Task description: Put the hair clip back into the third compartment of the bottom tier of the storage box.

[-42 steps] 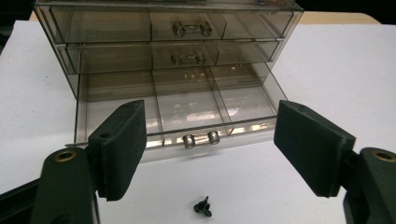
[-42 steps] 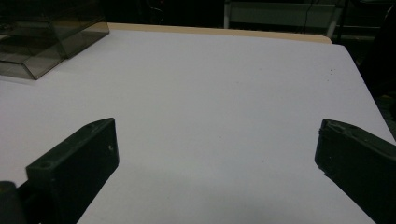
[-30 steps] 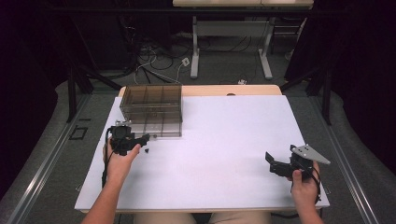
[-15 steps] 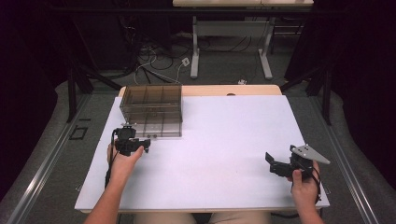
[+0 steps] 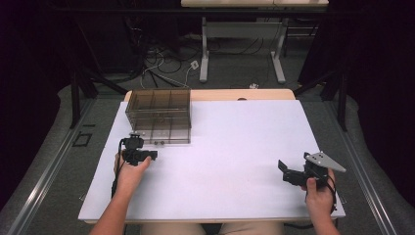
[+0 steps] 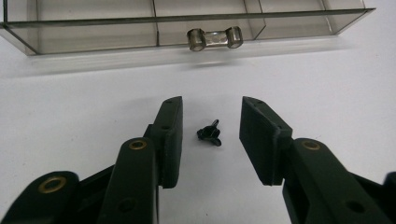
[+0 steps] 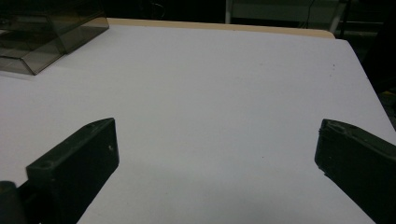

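We read no writing anywhere. Our left gripper (image 6: 210,135), lower centre, has just been closing around the small black clip (image 6: 208,134) without touching it, nearer the clear drawer box (image 6: 93,35) than earlier. Our right gripper (image 7: 215,163) stays wide open.

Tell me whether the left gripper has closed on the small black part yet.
Not yet. The left gripper has just been closing, but gaps remain between both pads and the small black part, which lies on the white table.

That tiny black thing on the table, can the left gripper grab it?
Probably yes. The tiny black part lies between the left gripper jaws, which have just been closing but don't touch it yet, and nothing blocks them.
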`<state>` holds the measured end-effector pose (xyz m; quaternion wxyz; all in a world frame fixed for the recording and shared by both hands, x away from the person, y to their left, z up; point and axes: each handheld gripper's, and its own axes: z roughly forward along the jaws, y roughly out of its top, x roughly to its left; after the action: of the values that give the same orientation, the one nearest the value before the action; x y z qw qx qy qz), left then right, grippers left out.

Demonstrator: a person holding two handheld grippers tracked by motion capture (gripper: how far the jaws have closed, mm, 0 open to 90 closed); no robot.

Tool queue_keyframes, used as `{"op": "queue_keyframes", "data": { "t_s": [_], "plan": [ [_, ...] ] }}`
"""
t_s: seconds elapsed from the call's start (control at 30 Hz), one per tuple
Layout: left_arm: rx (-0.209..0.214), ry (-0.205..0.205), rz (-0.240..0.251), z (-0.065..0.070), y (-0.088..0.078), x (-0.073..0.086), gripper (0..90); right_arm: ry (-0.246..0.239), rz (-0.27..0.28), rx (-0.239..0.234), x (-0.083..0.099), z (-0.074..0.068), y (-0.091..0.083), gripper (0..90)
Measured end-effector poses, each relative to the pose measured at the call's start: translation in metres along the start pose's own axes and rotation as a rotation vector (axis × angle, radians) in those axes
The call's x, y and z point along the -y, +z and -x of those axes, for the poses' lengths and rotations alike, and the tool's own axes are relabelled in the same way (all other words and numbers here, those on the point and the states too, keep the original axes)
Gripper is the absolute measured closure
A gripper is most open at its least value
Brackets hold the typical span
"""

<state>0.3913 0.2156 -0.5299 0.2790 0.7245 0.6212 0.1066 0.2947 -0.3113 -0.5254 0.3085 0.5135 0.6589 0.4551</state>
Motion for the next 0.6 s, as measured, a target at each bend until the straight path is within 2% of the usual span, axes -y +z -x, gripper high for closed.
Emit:
{"op": "queue_keyframes", "data": {
  "t_s": [0.2,0.23,0.6],
  "plan": [
    [-0.003,-0.001,-0.012,0.0005,0.0029,0.0008,65.2,-0.005,-0.002,-0.001,0.0002,0.0002,-0.0001,0.0],
    [0.000,0.002,-0.026,0.0003,0.0026,0.0004,66.1,-0.002,-0.003,-0.001,0.0002,0.0000,-0.0001,0.0],
    [0.000,-0.014,-0.028,-0.0009,0.0087,0.0011,70.0,-0.004,-0.005,-0.003,0.0003,-0.0004,-0.0002,0.0]
  ]
}}
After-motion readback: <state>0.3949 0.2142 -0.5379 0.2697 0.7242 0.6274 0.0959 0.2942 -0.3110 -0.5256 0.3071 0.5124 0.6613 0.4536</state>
